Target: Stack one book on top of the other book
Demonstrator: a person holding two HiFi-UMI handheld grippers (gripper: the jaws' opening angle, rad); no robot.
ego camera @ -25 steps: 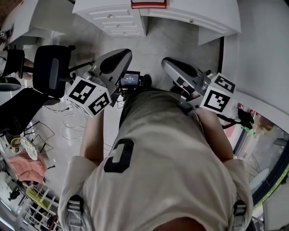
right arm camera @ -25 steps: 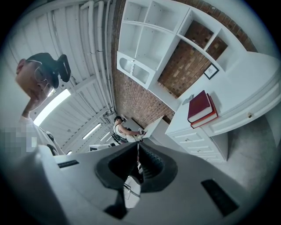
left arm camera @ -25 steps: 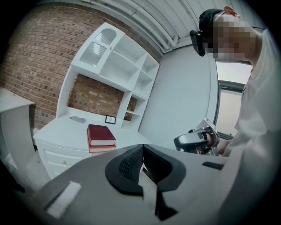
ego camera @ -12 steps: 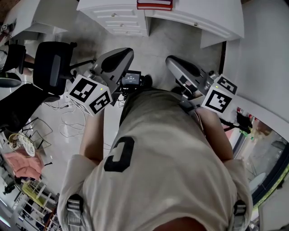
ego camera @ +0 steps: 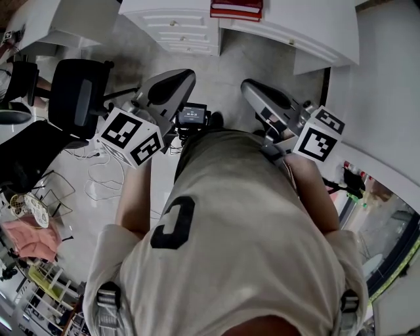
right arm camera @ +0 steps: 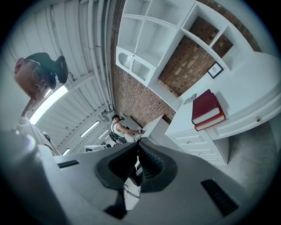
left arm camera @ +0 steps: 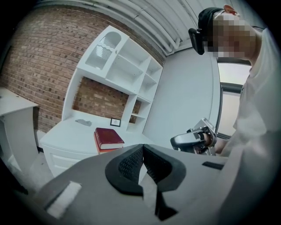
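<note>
Books (ego camera: 236, 9) in the head view, one stacked on the other on the white desk (ego camera: 289, 26) at the top edge; further into frame and further right than a second ago, with more of the desk and its drawers (ego camera: 187, 33) showing. Left gripper (ego camera: 172, 84) and right gripper (ego camera: 252, 92) much where they were, held in front of the body, well apart from the stack. Black office chair (ego camera: 79, 92) at left on the pale floor (ego camera: 249, 59), loose cables (ego camera: 105, 177) beside it.

Left gripper view: jaws pressed together on nothing. Beyond, the stack lying flat near the desk's front edge, dark red cover over a brighter red one. White shelf unit (left arm camera: 127, 70) standing on the desk against a brick wall (left arm camera: 39, 61).

Right gripper view: jaws likewise clenched and empty. Same stack above the drawers, cubbyholes overhead, and a second person (right arm camera: 120, 127) far off at another desk.
</note>
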